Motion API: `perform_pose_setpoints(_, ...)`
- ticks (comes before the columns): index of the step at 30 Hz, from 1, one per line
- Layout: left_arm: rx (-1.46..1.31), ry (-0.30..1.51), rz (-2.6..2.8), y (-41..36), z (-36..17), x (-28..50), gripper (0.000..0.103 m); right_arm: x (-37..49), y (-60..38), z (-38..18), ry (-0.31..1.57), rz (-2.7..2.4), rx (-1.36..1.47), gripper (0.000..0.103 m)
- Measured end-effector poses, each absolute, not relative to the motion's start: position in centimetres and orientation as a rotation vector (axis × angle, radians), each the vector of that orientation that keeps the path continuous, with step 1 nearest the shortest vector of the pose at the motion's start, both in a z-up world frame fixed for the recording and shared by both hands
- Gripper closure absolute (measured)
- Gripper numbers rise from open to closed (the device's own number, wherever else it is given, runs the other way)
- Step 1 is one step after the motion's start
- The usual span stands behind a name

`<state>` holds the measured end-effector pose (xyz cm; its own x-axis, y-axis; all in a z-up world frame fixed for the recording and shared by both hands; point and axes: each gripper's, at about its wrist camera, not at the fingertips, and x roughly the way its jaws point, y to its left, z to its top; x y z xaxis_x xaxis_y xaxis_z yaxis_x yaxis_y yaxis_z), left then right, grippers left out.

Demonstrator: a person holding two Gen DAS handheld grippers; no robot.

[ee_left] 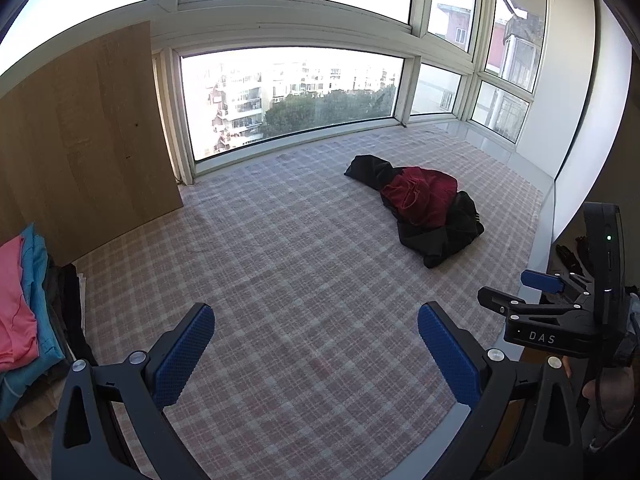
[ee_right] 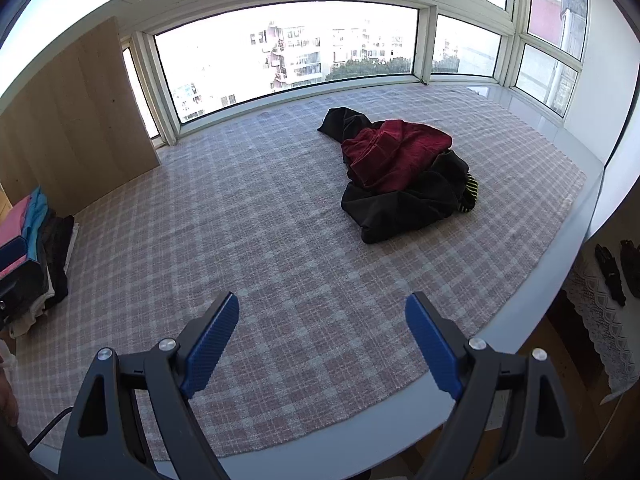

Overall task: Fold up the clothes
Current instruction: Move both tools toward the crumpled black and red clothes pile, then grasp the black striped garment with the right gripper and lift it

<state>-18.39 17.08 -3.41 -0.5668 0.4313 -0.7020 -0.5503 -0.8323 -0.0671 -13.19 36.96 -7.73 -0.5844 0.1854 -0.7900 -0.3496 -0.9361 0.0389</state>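
A crumpled heap of clothes lies on the checked cloth [ee_left: 280, 260] [ee_right: 260, 220] at the far right: a dark red garment [ee_left: 424, 194] [ee_right: 394, 152] on top of black garments [ee_left: 444, 236] [ee_right: 396, 208]. A yellow-striped piece [ee_right: 469, 194] pokes out at the heap's right. My left gripper [ee_left: 316, 316] stands open over bare cloth, well short of the heap. My right gripper [ee_right: 322, 304] is open too, with nothing between its blue pads, near the front edge. The right gripper [ee_left: 536, 296] also shows from the side in the left wrist view.
A stack of folded clothes, pink [ee_left: 14, 308] and blue [ee_left: 38, 280] on top, sits at the left edge [ee_right: 32, 216]. A wooden panel [ee_left: 80, 140] stands behind it. Windows [ee_left: 292, 96] ring the platform. A lace-covered surface [ee_right: 600, 312] lies lower right.
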Motion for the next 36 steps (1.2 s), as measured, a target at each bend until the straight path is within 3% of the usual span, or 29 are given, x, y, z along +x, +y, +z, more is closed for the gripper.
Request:
perform_pose_setpoints(15, -1.044, 0.295, 2.395, 30.6, -4.1, -19.3, 0.001, -17.2, 53.1, -10.1, 0.428, 2.619, -1.335, 0.018)
perform_pose_setpoints(27, -1.091, 0.31, 2.434, 35.1, -4.8, -20.7, 0.001, -23.1, 63.6, -14.0, 0.092, 2.612, -1.428, 0.018)
perform_pose_setpoints(32, -1.133, 0.29, 2.488, 34.5, -4.9, -21.8, 0.001, -26.7, 68.0, -17.2, 0.224, 2.564, -1.537, 0.018)
perform_pose_setpoints(36, -1.169, 0.274, 2.515, 34.0, -5.3, -22.4, 0.001, -29.1, 69.3, -19.0, 0.207, 2.548, -1.596, 0.018)
